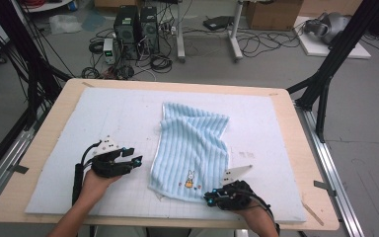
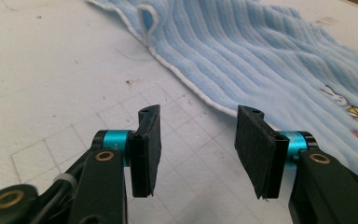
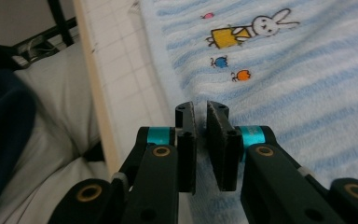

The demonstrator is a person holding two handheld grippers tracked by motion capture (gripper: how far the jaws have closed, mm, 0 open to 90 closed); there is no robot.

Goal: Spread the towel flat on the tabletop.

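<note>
A light blue striped towel (image 1: 192,143) with a small rabbit picture (image 1: 190,178) lies flat on the white gridded mat (image 1: 113,118). My left gripper (image 1: 134,157) hovers over the mat just left of the towel. In the left gripper view it (image 2: 198,135) is open, with bare mat between the pads and the towel's white hem (image 2: 186,81) ahead. My right gripper (image 1: 209,197) is at the towel's near right corner. In the right gripper view its (image 3: 200,112) pads stand almost together over the towel (image 3: 284,84), a thin gap between them, the rabbit (image 3: 251,30) beyond.
The mat covers most of a wooden table (image 1: 306,148). Its front edge (image 3: 95,93) runs close beside my right gripper. Computer towers (image 1: 135,27), cables and black frame legs (image 1: 325,74) stand on the floor beyond the table.
</note>
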